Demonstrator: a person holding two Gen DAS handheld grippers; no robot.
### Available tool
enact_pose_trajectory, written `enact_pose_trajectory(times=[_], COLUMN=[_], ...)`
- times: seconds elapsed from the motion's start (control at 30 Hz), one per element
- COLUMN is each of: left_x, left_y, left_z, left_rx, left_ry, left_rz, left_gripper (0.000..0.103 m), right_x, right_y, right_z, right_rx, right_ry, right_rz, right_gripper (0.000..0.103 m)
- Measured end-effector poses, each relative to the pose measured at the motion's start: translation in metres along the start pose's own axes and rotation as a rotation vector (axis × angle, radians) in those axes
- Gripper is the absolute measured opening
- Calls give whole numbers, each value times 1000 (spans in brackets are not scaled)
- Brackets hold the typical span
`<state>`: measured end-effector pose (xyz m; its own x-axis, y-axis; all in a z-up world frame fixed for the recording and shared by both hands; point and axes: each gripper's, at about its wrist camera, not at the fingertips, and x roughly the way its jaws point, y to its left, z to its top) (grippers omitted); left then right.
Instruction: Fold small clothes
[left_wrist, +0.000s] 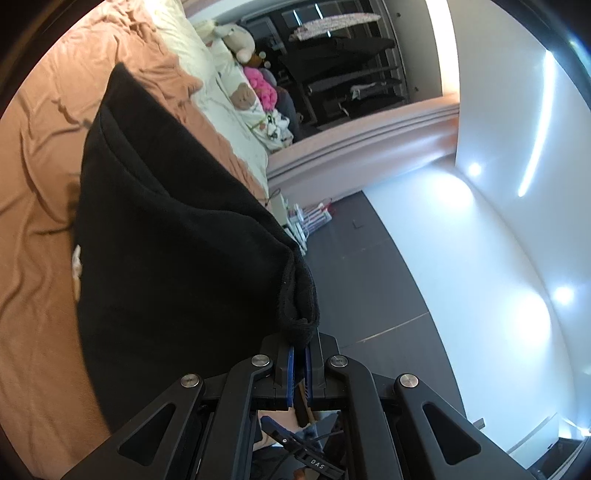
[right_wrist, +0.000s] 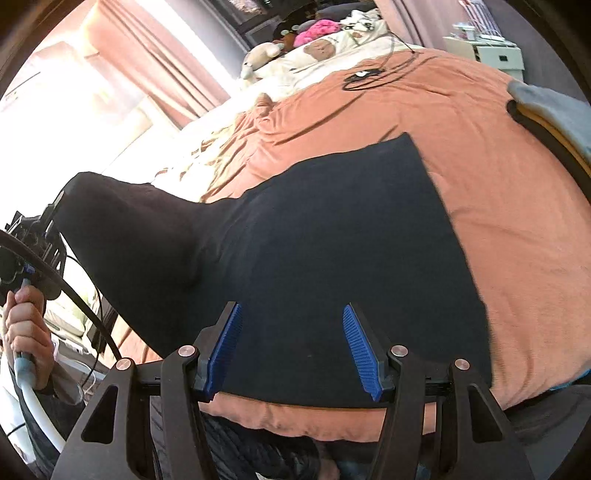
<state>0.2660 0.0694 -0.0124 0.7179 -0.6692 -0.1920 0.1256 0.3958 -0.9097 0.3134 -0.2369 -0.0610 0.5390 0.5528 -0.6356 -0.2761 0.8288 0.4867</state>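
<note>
On the orange bedspread (right_wrist: 480, 206), a black garment (right_wrist: 332, 240) half lifted at one corner.

Plain dark knit, thick-hemmed, its near-left corner pulled up by the left gripper (left_wrist: 300, 350), jaws clamped on the hem; the rest lies flat. The right gripper (right_wrist: 291, 343) hovers over the near edge, jaws apart, empty. One-corner hold risks the cloth dragging, bunching or folding crooked.
</note>
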Motion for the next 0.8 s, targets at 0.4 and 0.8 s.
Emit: enact_pose_trajectory(times=[0.4,0.8], left_x=[74,132], left_y=[-4,13], left_z=[-36,-81], left_rx=[-2,-38], left_ry=[127,321], left_rz=[22,86], left_gripper=[3,28], right_x=[-21,-25], right_y=[-40,-57], right_z=[-2,-5], right_rx=[85,138], right_ry=[-14,2], right_rz=[-14,14], right_gripper=[55,55])
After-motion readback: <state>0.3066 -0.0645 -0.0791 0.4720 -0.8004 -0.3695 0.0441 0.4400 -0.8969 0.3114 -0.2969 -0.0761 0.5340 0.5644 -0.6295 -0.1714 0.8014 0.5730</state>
